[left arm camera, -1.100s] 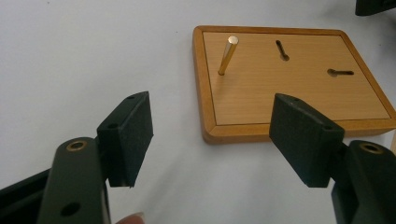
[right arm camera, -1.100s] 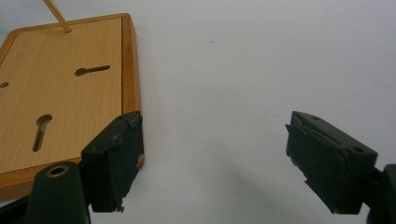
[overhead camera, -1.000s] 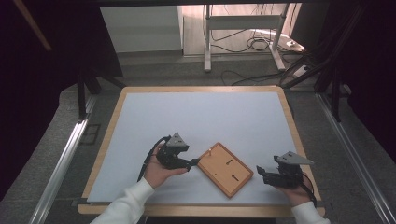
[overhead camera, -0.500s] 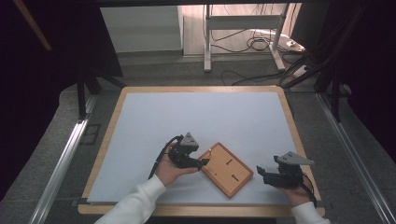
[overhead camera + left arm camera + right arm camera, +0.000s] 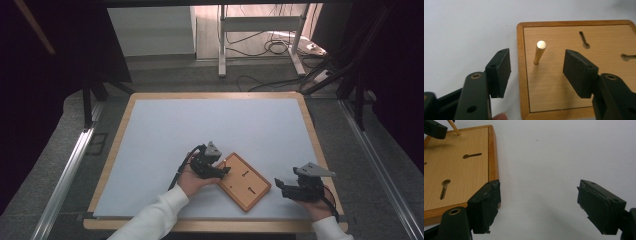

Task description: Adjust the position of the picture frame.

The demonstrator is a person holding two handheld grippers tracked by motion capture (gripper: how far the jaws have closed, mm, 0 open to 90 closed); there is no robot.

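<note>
Board (image 5: 245, 181) lies flat on the worktop (image 5: 200, 125) between your tools, so its peg (image 5: 539, 52) stands upright. Your left tool (image 5: 536, 67) brackets that peg, jaws apart (not yet gripping). Your right tool (image 5: 537, 205) waits open beside the board's edge.

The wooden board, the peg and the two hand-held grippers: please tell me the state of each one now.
Wooden board: flat on the table, one peg standing, keyhole slots empty.
Peg: upright in its hole, between the left jaws, not touched.
Left hand-held gripper: open, over the board's corner.
Right hand-held gripper: open, holding nothing, beside the board.
</note>
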